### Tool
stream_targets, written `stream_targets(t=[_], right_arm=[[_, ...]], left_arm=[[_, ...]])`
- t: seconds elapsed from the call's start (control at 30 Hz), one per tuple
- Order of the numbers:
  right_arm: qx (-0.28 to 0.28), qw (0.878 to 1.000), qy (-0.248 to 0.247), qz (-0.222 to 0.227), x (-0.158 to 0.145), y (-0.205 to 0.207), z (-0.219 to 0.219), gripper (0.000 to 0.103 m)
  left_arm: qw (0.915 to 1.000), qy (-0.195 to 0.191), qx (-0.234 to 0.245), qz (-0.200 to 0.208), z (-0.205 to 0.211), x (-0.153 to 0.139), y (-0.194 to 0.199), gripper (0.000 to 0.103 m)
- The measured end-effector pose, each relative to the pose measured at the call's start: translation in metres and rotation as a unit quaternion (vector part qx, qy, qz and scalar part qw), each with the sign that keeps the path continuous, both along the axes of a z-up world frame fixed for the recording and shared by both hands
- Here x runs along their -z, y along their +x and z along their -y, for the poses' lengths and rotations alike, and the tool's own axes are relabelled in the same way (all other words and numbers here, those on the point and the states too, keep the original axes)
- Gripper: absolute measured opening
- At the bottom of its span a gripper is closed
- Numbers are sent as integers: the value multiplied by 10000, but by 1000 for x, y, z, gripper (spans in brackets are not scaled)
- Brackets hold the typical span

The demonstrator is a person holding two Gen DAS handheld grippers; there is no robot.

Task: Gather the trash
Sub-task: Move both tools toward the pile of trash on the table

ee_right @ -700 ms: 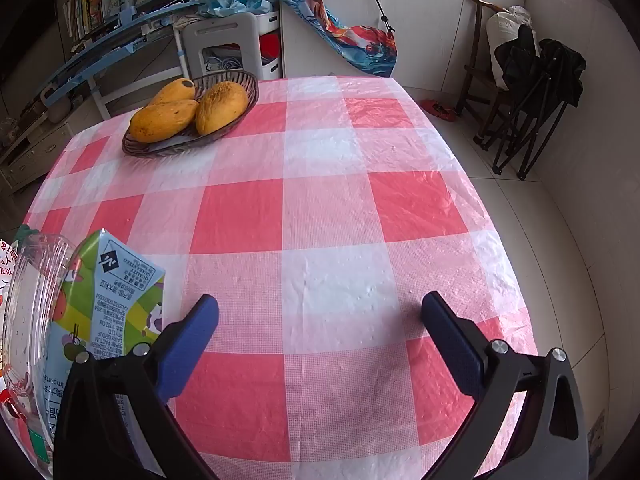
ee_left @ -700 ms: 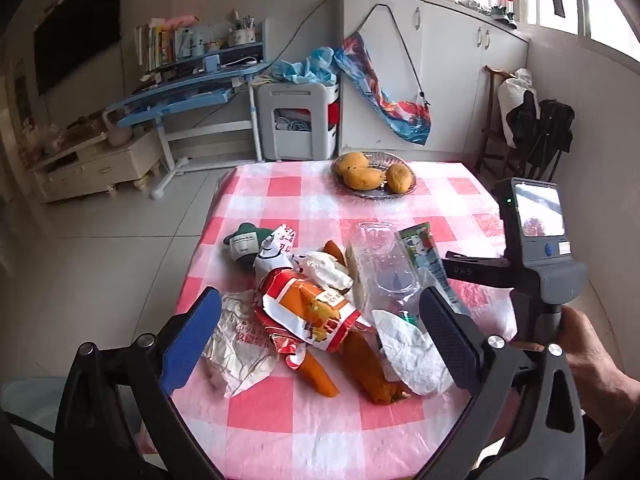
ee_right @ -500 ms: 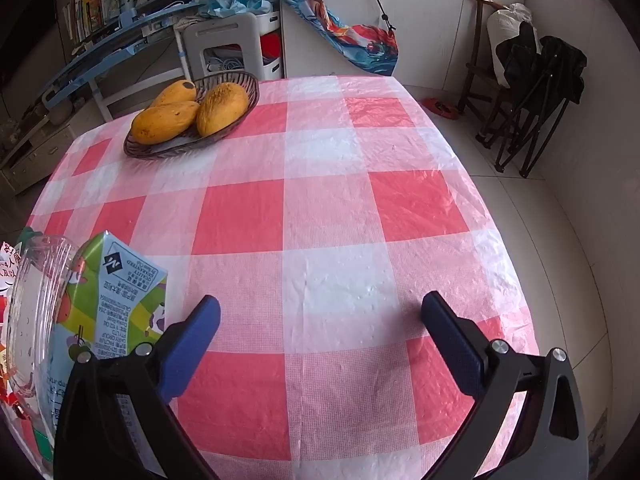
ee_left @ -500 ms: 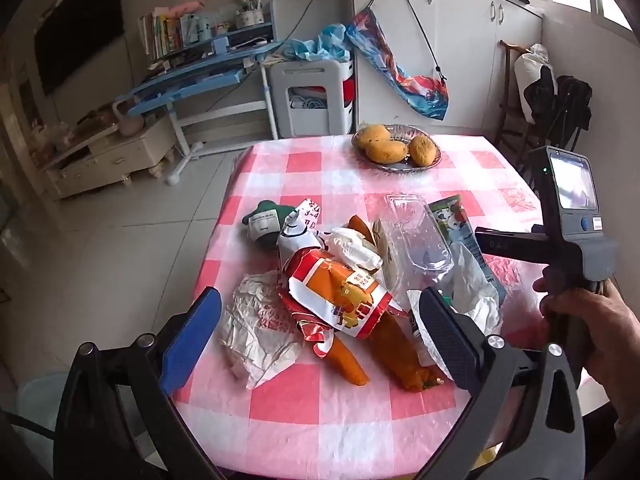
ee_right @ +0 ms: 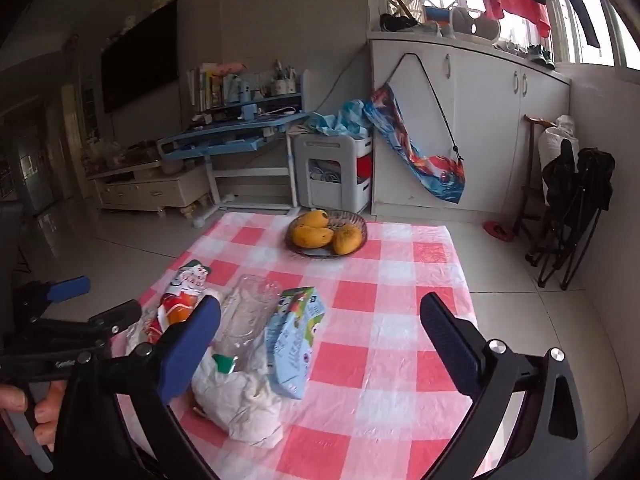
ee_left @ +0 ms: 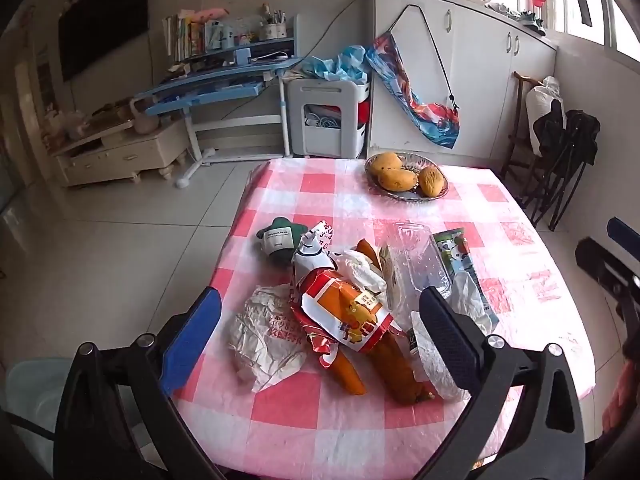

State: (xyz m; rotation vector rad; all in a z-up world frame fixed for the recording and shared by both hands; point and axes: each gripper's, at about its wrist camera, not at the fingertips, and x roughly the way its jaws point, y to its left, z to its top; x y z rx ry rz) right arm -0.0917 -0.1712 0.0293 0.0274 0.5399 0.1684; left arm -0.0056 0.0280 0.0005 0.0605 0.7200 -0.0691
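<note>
A heap of trash lies on the pink-checked table: a red-and-orange snack bag, a crumpled white wrapper, a clear plastic box, a green-and-blue carton and a dark green packet. My left gripper hovers open above the heap's near side, holding nothing. The right gripper is open over the table, to the right of the carton and a crumpled white bag. Each gripper shows at the edge of the other's view: right gripper, left gripper.
A wire bowl of mangoes stands at the table's far end. A hand grips the left tool's handle. A pale tub sits low beside the table's near left corner. Folded chairs lean on the right wall.
Both grippers have drawn back and risen. The right wrist view now takes in the trash heap and the room. In the left view the right gripper has slid to the right edge.
</note>
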Motion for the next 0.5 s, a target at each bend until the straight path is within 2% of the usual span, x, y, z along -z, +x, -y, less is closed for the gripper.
stream_targets(t=[0.13, 0.27, 0.5], right_arm=[[-399, 9991, -129, 9, 4, -3, -15, 96], [-544, 9982, 234, -98, 6, -4, -16, 96], [-548, 9975, 397, -181, 11, -6, -12, 96]], left_arm=[[10000, -63, -12, 26, 1, -3, -3, 96], [10000, 26, -24, 68, 2, -2, -3, 96], [9999, 60, -95, 29, -2, 2, 2, 96]])
